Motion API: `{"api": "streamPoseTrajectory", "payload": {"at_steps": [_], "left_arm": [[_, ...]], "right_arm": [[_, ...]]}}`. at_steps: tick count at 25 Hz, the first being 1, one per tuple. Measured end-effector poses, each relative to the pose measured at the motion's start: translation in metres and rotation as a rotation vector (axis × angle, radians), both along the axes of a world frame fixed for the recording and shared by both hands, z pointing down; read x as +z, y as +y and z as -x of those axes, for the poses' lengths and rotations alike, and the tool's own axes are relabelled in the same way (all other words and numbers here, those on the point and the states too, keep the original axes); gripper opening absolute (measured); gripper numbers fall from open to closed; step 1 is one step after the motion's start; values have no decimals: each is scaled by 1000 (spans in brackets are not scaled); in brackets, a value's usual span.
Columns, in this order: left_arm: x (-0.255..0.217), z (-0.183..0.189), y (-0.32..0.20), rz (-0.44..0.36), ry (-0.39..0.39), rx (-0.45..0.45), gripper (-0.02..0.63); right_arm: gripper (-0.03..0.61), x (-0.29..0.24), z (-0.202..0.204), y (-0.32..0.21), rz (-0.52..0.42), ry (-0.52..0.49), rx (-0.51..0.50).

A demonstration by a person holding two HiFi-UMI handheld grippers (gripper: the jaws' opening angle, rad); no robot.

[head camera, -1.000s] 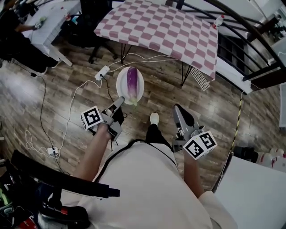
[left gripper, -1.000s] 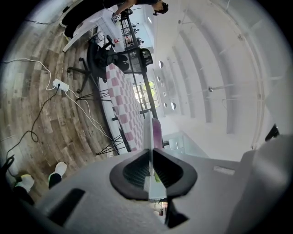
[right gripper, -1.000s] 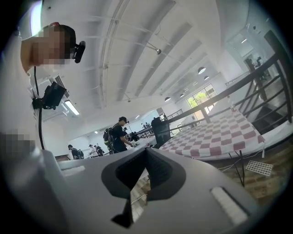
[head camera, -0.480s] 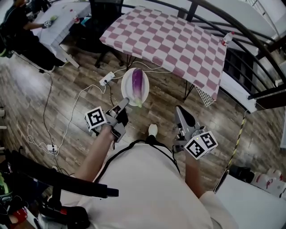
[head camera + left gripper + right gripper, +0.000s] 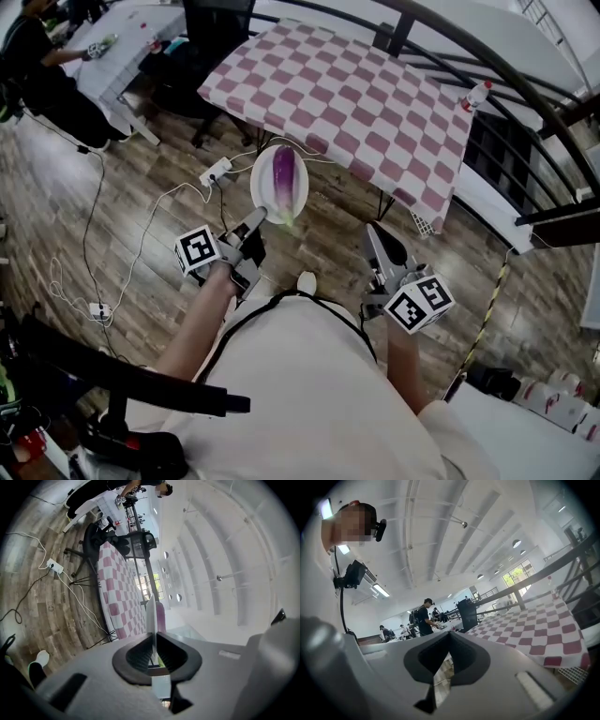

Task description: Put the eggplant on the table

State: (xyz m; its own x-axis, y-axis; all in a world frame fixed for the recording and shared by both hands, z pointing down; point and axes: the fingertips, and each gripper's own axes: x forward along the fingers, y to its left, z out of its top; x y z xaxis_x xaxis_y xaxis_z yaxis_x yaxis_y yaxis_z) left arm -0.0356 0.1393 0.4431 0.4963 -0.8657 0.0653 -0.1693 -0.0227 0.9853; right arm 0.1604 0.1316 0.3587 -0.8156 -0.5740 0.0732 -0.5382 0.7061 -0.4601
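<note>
Eggplant (image 5: 284, 174) lies on white plate (image 5: 260, 187), 1 o'clock from left gripper (image 5: 251, 223), which is clamped on the plate rim; checkered table (image 5: 356, 94) at 12; right gripper (image 5: 373, 232) closed, empty; eggplant probably glossy, rolls easily — keep holding the rim, level; rim contact hidden from the head view — plate edge-on in left gripper view.

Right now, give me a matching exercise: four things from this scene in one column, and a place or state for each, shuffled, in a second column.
Things:
1. eggplant
2. plate
3. table
4. right gripper

Places or states:
A. covered by a pink and white checked cloth
B. carrying nothing
C. lying on the plate
D. rim clamped in the left gripper

Pairs: 1-C, 2-D, 3-A, 4-B
</note>
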Motion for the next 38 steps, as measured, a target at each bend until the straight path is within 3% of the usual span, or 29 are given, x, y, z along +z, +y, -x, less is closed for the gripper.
{"api": "streamPoseTrajectory", "payload": {"at_steps": [14, 27, 38], "left_arm": [[14, -9, -35, 24, -5, -52, 35], [24, 7, -54, 41, 14, -78, 34], [23, 19, -141, 1, 4, 14, 34]], "right_arm": [[8, 21, -23, -40, 34, 12, -28], [8, 29, -8, -52, 50, 45, -51], [8, 38, 8, -115, 51, 46, 24]]}}
